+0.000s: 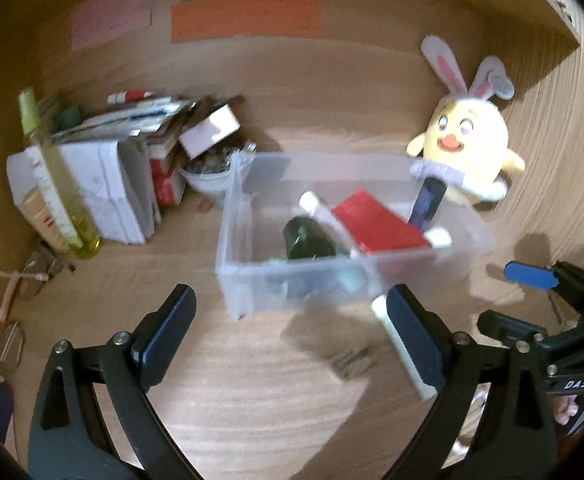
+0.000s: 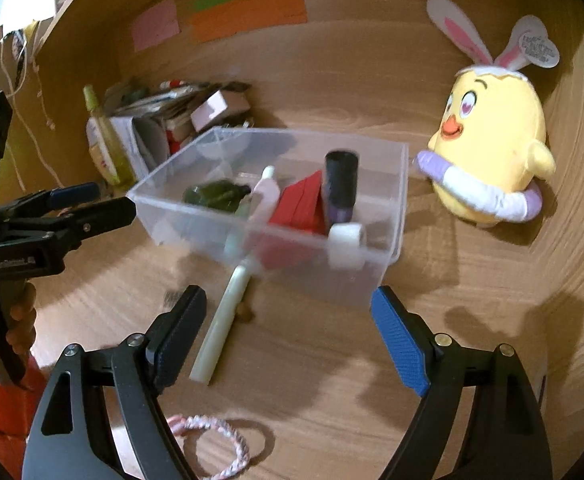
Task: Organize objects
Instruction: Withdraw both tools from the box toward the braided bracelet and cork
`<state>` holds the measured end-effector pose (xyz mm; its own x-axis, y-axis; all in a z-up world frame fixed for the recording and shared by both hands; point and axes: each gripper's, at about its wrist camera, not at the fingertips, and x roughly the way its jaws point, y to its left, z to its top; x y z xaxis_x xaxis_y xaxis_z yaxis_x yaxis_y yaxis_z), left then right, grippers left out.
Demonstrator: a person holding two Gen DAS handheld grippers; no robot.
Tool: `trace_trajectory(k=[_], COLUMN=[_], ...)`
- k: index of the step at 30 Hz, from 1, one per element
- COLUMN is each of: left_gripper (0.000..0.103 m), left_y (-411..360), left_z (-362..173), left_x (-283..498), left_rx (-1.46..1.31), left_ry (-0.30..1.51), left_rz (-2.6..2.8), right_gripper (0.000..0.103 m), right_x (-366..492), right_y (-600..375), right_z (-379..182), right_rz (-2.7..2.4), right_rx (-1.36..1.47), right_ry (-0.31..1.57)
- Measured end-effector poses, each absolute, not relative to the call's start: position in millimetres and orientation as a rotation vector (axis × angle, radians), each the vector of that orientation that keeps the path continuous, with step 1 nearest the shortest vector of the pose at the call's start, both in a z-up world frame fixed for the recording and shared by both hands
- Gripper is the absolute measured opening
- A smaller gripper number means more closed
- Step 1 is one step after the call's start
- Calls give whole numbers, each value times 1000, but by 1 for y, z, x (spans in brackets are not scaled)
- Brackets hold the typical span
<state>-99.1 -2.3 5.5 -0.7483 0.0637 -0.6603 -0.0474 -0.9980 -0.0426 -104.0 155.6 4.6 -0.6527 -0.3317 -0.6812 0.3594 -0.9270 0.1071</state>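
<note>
Right wrist: clear plastic bin (image 2: 387, 216), smooth pale stick (image 2: 220, 332), braided loop (image 2: 228, 448).

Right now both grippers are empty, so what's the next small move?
Probably lower the right gripper onto the pale stick lying on the desk just outside the clear bin. Its jaws are open, the stick sits near its left finger, and similar items are already in the bin.

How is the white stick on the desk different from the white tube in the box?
The white stick lies flat on the wooden desk, outside the clear box; the white tube leans tilted inside it. The stick looks thin and pale greenish; the tube is fatter, with a narrower cap end. Both are whitish and long.
</note>
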Motion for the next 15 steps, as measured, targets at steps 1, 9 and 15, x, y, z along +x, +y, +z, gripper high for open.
trace_trajectory(k=[1,9,15], left_gripper=[97,97,97], left_y=[-4,-21,-26], left_z=[2,-28,-40], left_x=[-96,-84,-80], left_rx=[-1106,-1232,-1270], left_ry=[-36,-64,-111], left_rz=[2880,2863,2836], right_gripper=[83,83,82], right_x=[-102,-90,-77], right_y=[155,144,139], right_z=[2,-24,-34], right_rz=[-2546,-2445,-2397], right_rx=[1050,1153,1195], right_ry=[53,-4,-9])
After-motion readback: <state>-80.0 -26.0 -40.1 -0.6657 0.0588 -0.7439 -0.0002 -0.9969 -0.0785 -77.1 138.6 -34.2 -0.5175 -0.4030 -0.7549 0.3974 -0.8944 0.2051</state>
